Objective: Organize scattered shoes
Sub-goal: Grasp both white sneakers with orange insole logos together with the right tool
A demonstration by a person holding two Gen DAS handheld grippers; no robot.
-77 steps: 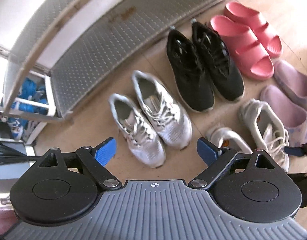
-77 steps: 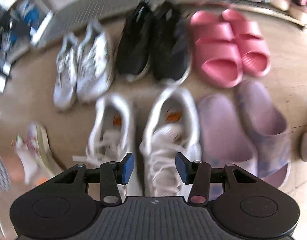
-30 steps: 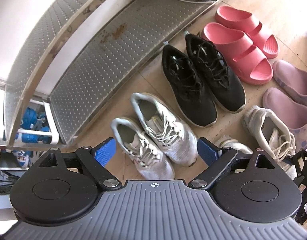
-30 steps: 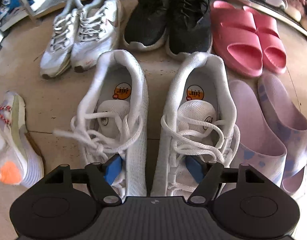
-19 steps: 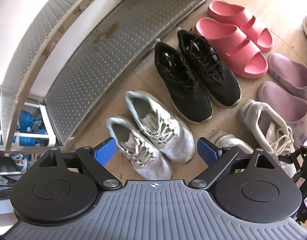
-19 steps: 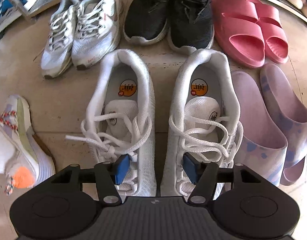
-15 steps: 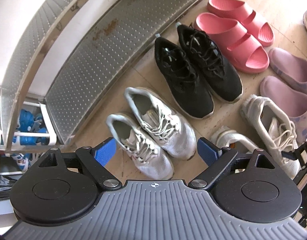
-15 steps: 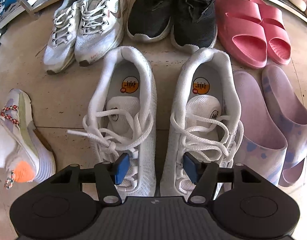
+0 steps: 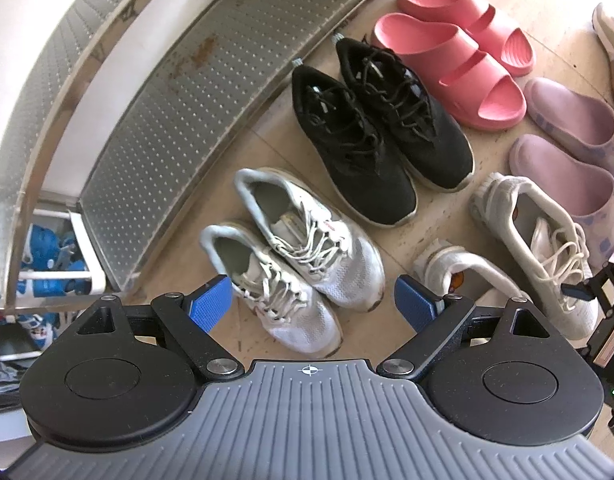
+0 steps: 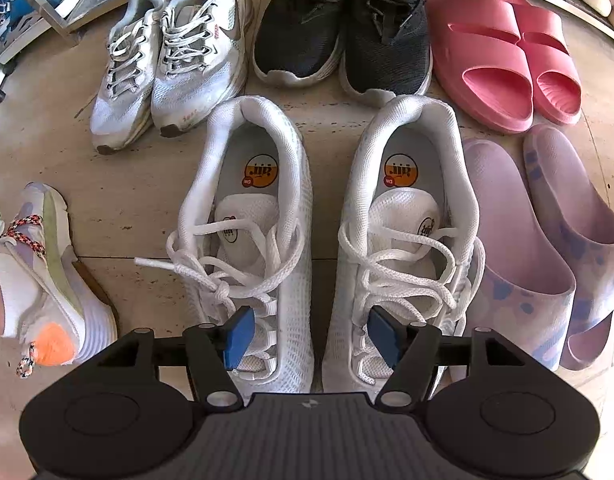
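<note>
Floor rows look paired; right gripper [image 10: 307,336] has backed off the white sneakers [image 10: 327,240], open like the left gripper [image 9: 311,300].

We see bare floor strip [image 10: 319,184] between white sneakers [image 10: 251,240], open to right tool [image 10: 309,334]. Grey sneakers [image 10: 171,56], black sneakers [image 10: 343,28] block far side; purple slides [image 10: 547,240] crowd right; person's foot [image 10: 43,276] left.

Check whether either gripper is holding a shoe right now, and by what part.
Nothing is held. The left gripper hangs open above the grey sneakers; the right gripper is open, its fingers spanning the inner sides of the white sneakers, not clamped.
</note>
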